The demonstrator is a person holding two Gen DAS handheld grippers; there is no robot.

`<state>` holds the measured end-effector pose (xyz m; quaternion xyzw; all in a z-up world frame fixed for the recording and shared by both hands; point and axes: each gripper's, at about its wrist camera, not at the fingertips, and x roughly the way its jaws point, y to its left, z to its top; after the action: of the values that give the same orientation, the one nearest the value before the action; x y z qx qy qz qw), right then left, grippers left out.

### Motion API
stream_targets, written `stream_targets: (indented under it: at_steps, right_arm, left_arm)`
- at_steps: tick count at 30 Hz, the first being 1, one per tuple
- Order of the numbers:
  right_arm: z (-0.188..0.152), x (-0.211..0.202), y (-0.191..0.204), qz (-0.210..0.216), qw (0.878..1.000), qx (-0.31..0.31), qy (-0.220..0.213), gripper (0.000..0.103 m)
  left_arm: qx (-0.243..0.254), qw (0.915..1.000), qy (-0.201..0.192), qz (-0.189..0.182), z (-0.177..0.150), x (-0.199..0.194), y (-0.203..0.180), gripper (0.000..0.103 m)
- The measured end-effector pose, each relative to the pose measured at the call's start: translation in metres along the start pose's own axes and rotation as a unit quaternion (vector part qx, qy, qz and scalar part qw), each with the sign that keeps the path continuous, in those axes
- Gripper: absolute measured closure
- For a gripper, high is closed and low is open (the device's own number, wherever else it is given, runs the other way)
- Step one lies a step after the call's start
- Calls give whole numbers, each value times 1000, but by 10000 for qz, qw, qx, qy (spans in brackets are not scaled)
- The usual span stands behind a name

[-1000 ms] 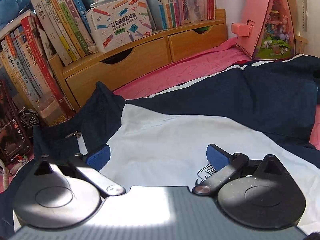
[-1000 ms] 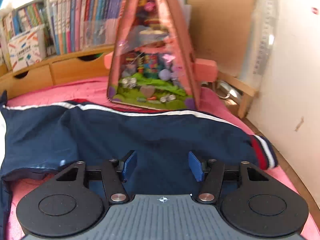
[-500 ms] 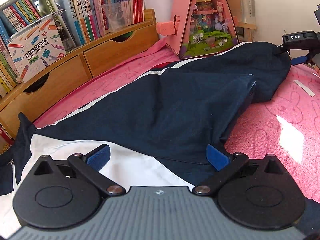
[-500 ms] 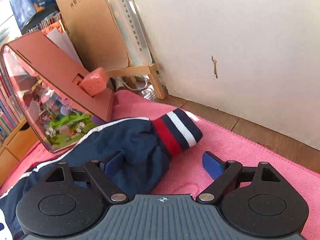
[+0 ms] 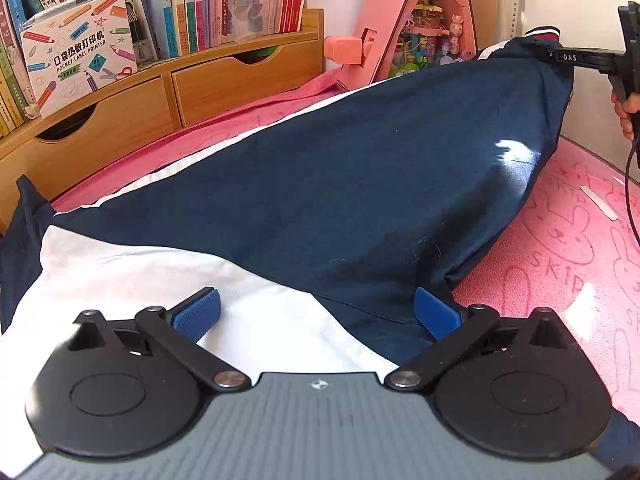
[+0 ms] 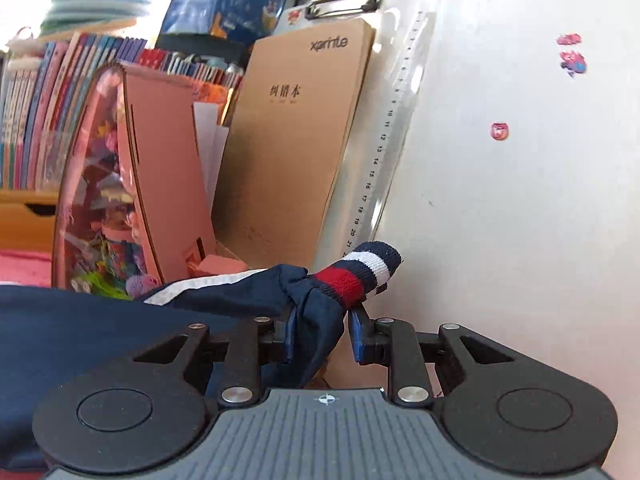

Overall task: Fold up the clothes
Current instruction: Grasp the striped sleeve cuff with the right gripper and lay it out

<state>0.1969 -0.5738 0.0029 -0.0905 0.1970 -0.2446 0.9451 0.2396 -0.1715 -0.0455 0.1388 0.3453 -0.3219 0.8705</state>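
A navy and white jacket (image 5: 360, 200) lies on the pink mat (image 5: 580, 248). My left gripper (image 5: 316, 316) hovers open just above it, where the white chest panel (image 5: 160, 272) meets the navy sleeve; nothing is between its pads. My right gripper (image 6: 320, 336) is closing its jaws on the bunched sleeve end (image 6: 316, 320), just behind the red, white and navy striped cuff (image 6: 352, 276). The sleeve hangs lifted off the mat from it. In the left wrist view the right gripper (image 5: 560, 56) holds the sleeve taut at the far right, with a person's hand (image 5: 626, 110) on its handle.
A wooden shelf with drawers (image 5: 224, 84), books (image 5: 192, 0) and a label printer box (image 5: 76, 52) runs along the back. A pink triangular toy house (image 6: 132, 184), a brown notebook (image 6: 296, 140) and a ruler (image 6: 384, 140) lean near the white wall (image 6: 520, 200).
My right gripper has closed on the sleeve behind the cuff and raised it off the mat. My left gripper swung right from the collar area, then held still.
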Motion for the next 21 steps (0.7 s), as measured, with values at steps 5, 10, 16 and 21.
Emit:
stream_targets:
  at_steps: [5,10,16,21]
  right_arm:
    - [-24,28,12,-450,9968,-134,648,42]
    - [-21,1,11,-525,9956,98,768,12]
    - [20,-82,54,1288,9915,46,197,7]
    - [35,-132,162,3689,9284,-219,379,4]
  left_arm:
    - [-80,9999,147,43,5,1,-1,0]
    - [-443,9988,176,-68,-1,-24,7,0]
    - [-814,9947,-187,596,-45,-96,30,0]
    - [-1207,9818,-203,1449,-90,-151,65,0]
